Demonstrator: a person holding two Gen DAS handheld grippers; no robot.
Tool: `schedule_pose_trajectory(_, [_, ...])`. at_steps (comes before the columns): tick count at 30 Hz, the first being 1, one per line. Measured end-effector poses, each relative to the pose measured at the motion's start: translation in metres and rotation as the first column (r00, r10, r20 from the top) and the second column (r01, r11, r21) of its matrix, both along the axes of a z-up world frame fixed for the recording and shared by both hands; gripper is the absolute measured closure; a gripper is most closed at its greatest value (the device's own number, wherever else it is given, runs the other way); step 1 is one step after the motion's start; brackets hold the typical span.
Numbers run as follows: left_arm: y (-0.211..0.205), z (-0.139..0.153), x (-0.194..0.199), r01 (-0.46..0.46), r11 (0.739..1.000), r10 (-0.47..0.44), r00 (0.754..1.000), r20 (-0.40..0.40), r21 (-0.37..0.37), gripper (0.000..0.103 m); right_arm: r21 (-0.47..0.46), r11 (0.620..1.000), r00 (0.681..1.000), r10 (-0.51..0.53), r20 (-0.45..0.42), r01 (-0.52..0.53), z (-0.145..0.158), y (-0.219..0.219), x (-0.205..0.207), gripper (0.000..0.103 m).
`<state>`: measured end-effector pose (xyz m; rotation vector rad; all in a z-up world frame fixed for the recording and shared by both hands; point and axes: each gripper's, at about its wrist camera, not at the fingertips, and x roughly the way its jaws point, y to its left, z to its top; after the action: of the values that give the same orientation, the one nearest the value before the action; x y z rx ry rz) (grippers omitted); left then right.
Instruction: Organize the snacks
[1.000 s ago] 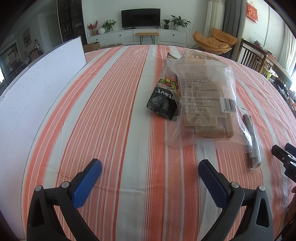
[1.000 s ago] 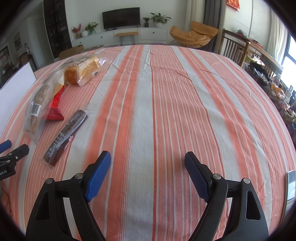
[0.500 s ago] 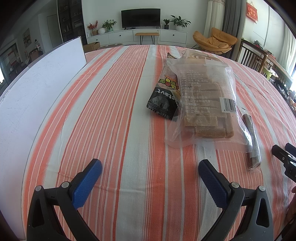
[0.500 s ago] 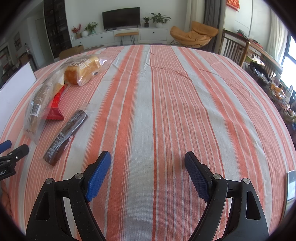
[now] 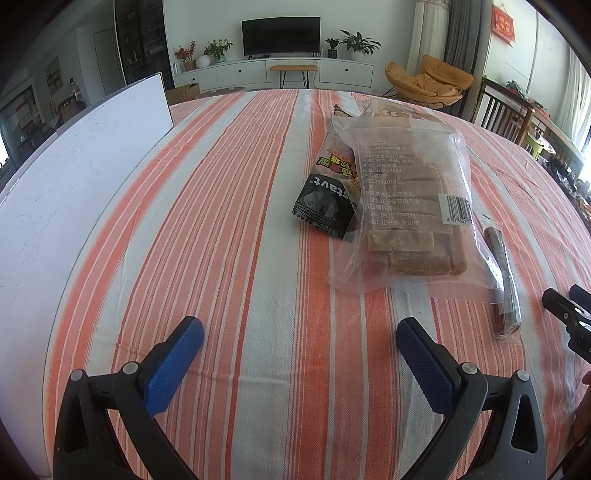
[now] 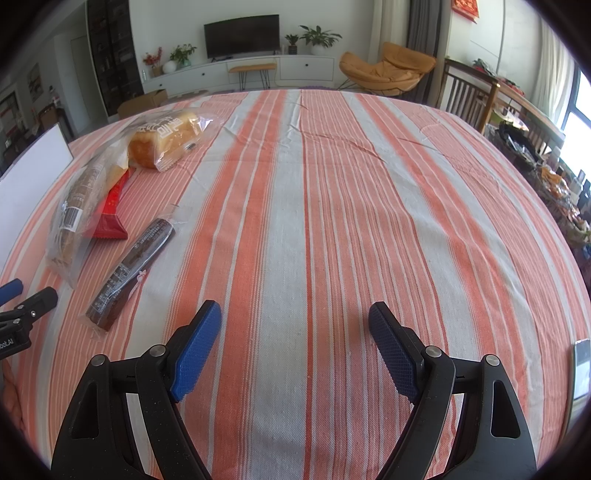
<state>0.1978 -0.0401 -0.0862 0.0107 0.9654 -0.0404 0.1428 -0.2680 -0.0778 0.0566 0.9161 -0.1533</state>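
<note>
Right tool [image 6: 293,325] over striped cloth on desk [image 6: 332,192], blue pads spread wide, nothing between them. Bare cloth directly ahead. At left, grouped: clear bag of brown slabs [image 6: 74,214] lying partly over a red packet [image 6: 110,214]; beyond these, bagged bread loaf [image 6: 166,138]; nearest, a long dark wrapped bar [image 6: 129,266], lying diagonal, just beside the red packet, contact undetermined. White board [image 6: 26,184] standing at far left edge. Tip of left tool [image 6: 18,295] entering at left edge, state not readable. Television [image 6: 242,35] and orange chair [image 6: 384,70] in background.
</note>
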Motion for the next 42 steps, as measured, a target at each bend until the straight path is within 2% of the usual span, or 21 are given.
schedule_pose_trajectory(7, [0.002, 0.003, -0.001, -0.002, 1.0, 0.002, 1.0, -0.016, -0.002, 0.0, 0.001, 1.0, 1.0, 0.0, 0.0, 0.0, 0.0, 0.0, 0.0, 0.018])
schedule_pose_trajectory(10, [0.009, 0.021, -0.011, 0.008, 0.997, -0.007, 1.0, 0.014, -0.082, 0.001, 0.0, 1.0, 1.0, 0.0, 0.0, 0.0, 0.0, 0.0, 0.0, 0.018])
schedule_pose_trajectory(12, [0.007, 0.04, -0.013, 0.055, 0.994, -0.049, 0.997, 0.058, -0.1, 0.001, -0.001, 1.0, 1.0, 0.0, 0.0, 0.0, 0.0, 0.0, 0.0, 0.018])
schedule_pose_trajectory(14, [0.0, 0.054, -0.005, 0.092, 0.992, -0.087, 0.994, 0.066, -0.09, 0.001, -0.001, 1.0, 1.0, 0.0, -0.001, 0.0, 0.0, 0.0, 0.0, 0.018])
schedule_pose_trajectory(16, [-0.008, 0.066, 0.013, 0.116, 0.986, -0.11, 0.992, 0.058, -0.116, 0.001, 0.0, 1.0, 1.0, 0.0, 0.0, 0.0, 0.0, 0.0, 0.0, 0.018])
schedule_pose_trajectory(18, [-0.026, 0.067, 0.038, 0.144, 0.979, -0.144, 0.99, 0.009, -0.147, 0.001, 0.0, 1.0, 1.0, 0.0, 0.0, 0.0, 0.0, 0.0, 0.0, 0.018])
schedule_pose_trajectory(20, [-0.051, 0.061, 0.061, 0.168, 0.98, -0.174, 0.984, -0.048, -0.108, 0.001, -0.001, 1.0, 1.0, 0.0, 0.0, 0.0, 0.0, 0.0, 0.0, 0.018])
schedule_pose_trajectory(24, [-0.092, 0.035, 0.09, 0.179, 0.979, -0.169, 0.98, -0.107, 0.101, 0.003, 0.0, 1.0, 1.0, 0.0, 0.0, 0.0, 0.0, 0.0, 0.0, 0.017])
schedule_pose_trajectory(25, [-0.093, 0.033, 0.092, 0.168, 0.98, -0.157, 0.982, -0.104, 0.108, 0.023, 0.001, 1.0, 1.0, 0.001, 0.0, -0.001, 0.0, 0.0, 0.0, 0.017])
schedule_pose_trajectory(27, [-0.085, 0.041, 0.087, 0.137, 0.99, -0.133, 0.988, -0.075, 0.045, 0.045, 0.003, 1.0, 1.0, 0.001, 0.0, -0.001, -0.001, 0.001, 0.001, 0.017])
schedule_pose_trajectory(29, [-0.067, 0.049, 0.077, 0.141, 0.989, -0.144, 0.988, -0.048, -0.051, 0.051, 0.003, 1.0, 1.0, 0.002, -0.001, -0.002, -0.001, 0.001, 0.001, 0.017])
schedule_pose_trajectory(30, [-0.06, 0.053, 0.071, 0.14, 0.988, -0.143, 0.989, -0.043, -0.066, 0.053, 0.002, 1.0, 1.0, 0.002, -0.001, -0.002, -0.001, 0.001, 0.001, 0.017])
schedule_pose_trajectory(35, [-0.018, 0.064, 0.027, 0.097, 0.993, -0.101, 0.993, -0.066, -0.066, 0.053, 0.002, 1.0, 1.0, 0.001, -0.001, -0.001, -0.002, 0.001, 0.001, 0.017])
schedule_pose_trajectory(38, [0.004, 0.061, -0.006, 0.071, 0.997, -0.07, 0.994, -0.085, 0.006, 0.053, 0.003, 1.0, 1.0, 0.002, -0.001, -0.002, -0.001, 0.001, 0.001, 0.017])
schedule_pose_trajectory(42, [0.027, 0.033, -0.033, 0.038, 0.995, -0.027, 0.992, -0.12, 0.09, 0.053, 0.015, 1.0, 1.0, 0.005, 0.003, -0.005, -0.001, 0.0, 0.001, 0.016])
